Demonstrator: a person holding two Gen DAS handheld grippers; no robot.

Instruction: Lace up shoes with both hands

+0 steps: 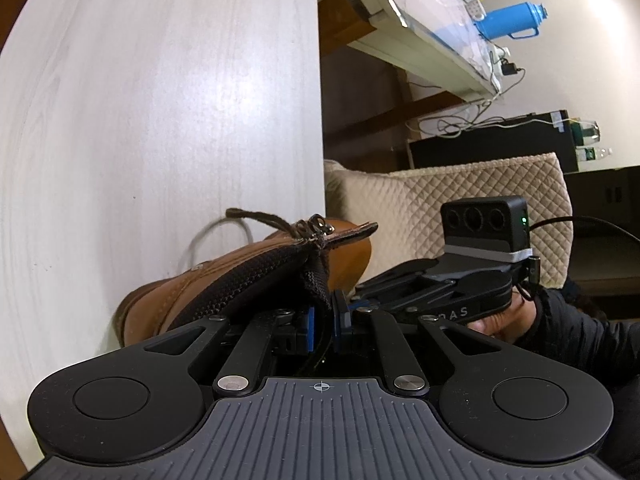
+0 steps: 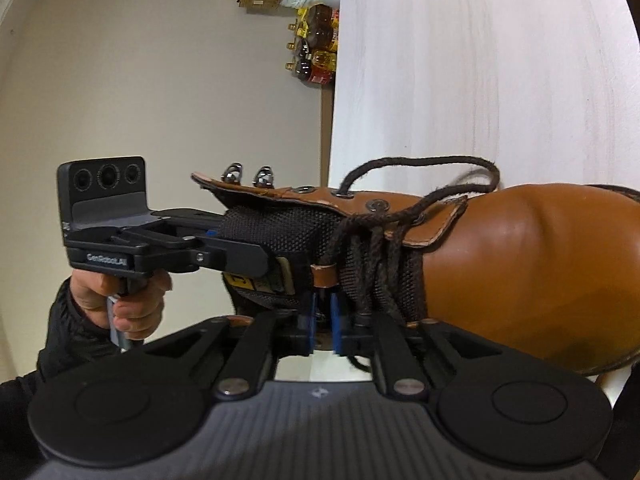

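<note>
One brown boot (image 2: 520,264) lying on its side at the white table's (image 2: 480,80) edge, dark lace (image 2: 420,184) looping over it. Left gripper (image 1: 323,316) pinching the mesh tongue (image 1: 316,280); right gripper (image 2: 323,320) closing beside the laces, contents unclear.

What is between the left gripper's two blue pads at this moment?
The black mesh tongue hangs down between the pads of the left gripper, which pinch it. The left wrist view shows this most clearly.
</note>
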